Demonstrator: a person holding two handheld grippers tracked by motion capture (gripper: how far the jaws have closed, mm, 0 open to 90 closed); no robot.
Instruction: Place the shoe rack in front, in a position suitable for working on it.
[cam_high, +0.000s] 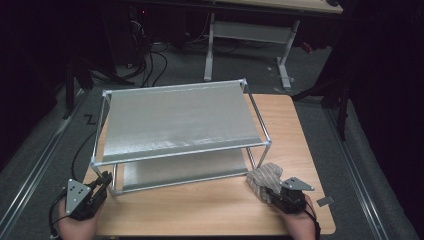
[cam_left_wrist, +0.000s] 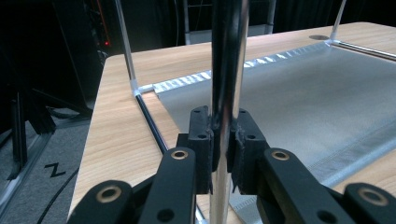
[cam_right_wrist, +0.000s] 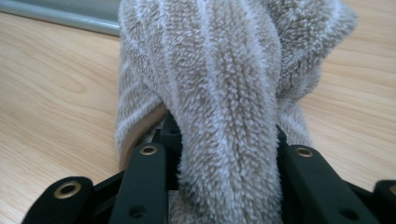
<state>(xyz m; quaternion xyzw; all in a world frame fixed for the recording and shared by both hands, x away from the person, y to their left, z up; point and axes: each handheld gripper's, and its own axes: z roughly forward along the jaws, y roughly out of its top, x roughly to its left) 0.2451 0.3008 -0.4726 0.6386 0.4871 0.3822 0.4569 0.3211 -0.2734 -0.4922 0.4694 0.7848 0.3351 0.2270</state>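
2 grips: rack post (cam_left_wrist: 227, 70), towel (cam_right_wrist: 224, 93) hiding jaws

The towel (cam_right_wrist: 224, 93) is beige-brown with paler, near-white stripes running along its fluffy pile; the table (cam_high: 295, 130) is light wood with a fine grain; the rack (cam_high: 175, 122) has silvery metal tubes and two pale grey shelves with a dull woven sheen; both the left tongs (cam_left_wrist: 223, 140) and right tongs (cam_right_wrist: 224, 154) are black with small brass-coloured rivets; the floor (cam_high: 45, 145) is dark grey
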